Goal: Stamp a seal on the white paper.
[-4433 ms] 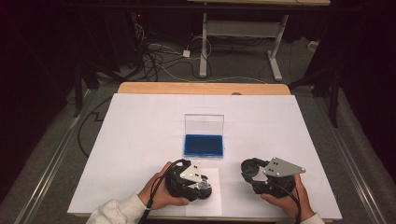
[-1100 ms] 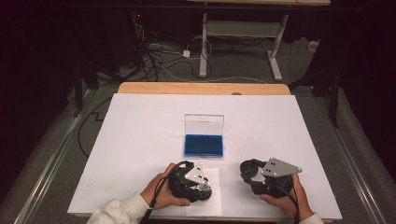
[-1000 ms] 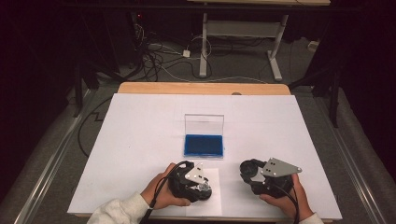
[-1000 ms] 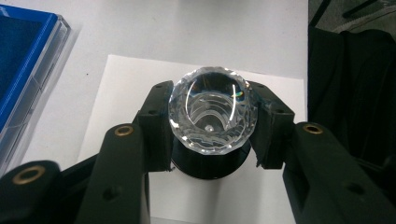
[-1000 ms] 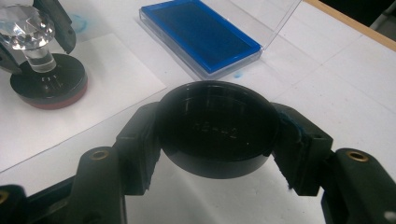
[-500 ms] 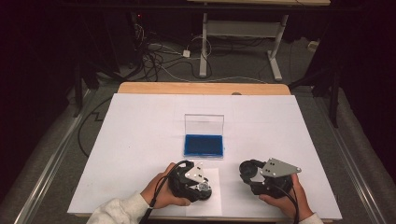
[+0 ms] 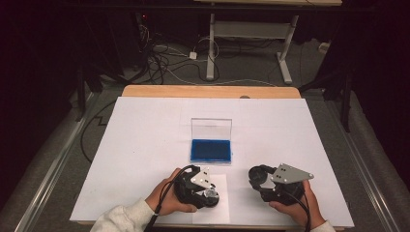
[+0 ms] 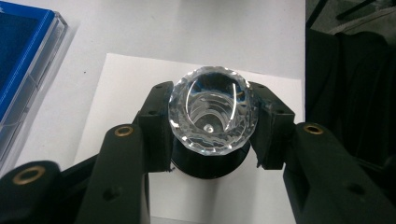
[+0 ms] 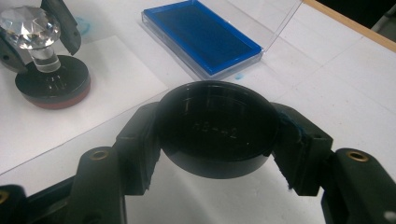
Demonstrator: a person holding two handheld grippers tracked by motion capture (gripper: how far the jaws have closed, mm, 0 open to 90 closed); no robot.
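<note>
Low in the high view, your left gripper (image 7: 209, 194) sits left of centre, jaws clamped; your right gripper (image 7: 258, 180) sits lower right, also clamped.

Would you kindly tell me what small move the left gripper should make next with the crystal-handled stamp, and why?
Probably lift it straight up. The left gripper is shut on the clear faceted-crystal-handled stamp, whose black round base sits flat on the small white paper sheet, so lifting would show any print. The right gripper holds the black round cap aside; the open blue ink pad lies beyond.
</note>
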